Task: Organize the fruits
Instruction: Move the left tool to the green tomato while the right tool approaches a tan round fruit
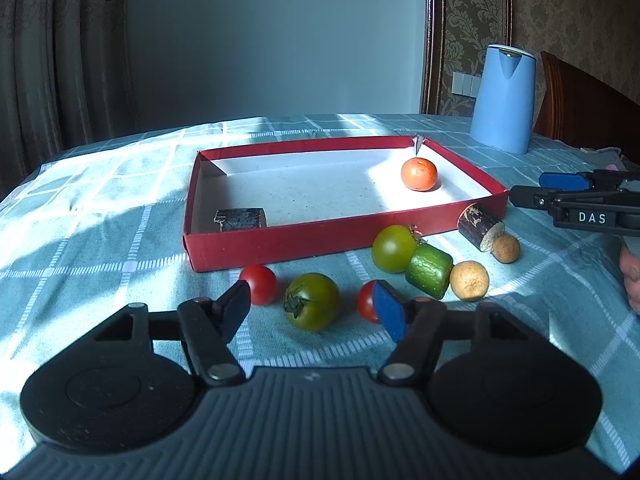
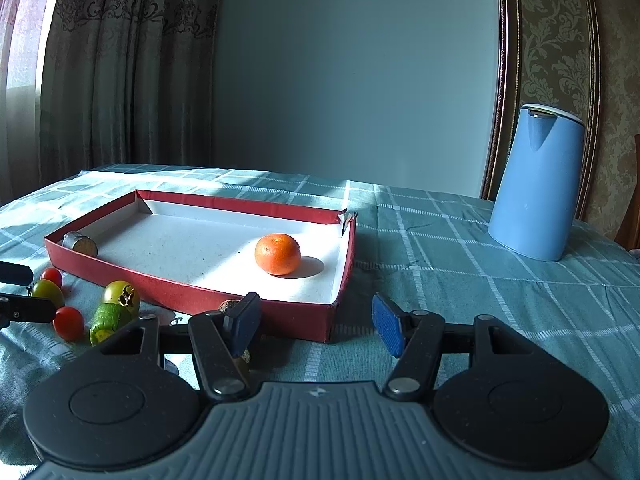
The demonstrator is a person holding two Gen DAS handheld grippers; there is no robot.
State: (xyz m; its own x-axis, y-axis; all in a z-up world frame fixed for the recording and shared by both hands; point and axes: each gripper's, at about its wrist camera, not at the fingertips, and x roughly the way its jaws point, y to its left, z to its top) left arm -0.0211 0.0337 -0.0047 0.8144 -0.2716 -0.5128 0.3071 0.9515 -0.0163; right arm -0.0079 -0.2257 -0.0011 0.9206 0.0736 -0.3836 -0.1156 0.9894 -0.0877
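Observation:
My left gripper point(image 1: 311, 302) is open low over the tablecloth, and a dark green tomato point(image 1: 316, 308) lies between its pads without touching either. A red cherry tomato point(image 1: 259, 284) sits left of it; another point(image 1: 365, 302) is half hidden behind the blue pad. Further right lie a yellow-green tomato point(image 1: 394, 248), a cucumber piece point(image 1: 429, 271), two brown longans point(image 1: 469, 281) and a dark cane piece point(image 1: 478, 224). The red box point(image 1: 280, 248) holds a tangerine point(image 1: 419, 174) and a second cane piece point(image 1: 240, 219). My right gripper point(image 2: 316, 318) is open and holds nothing, at the box's near right corner point(image 2: 332, 320).
A blue kettle point(image 2: 536, 184) stands at the back right of the checked tablecloth. A wooden chair back point(image 1: 580, 108) rises behind the table's right side. Curtains and a wall lie beyond the far edge. A hand point(image 1: 632, 276) shows at the right border.

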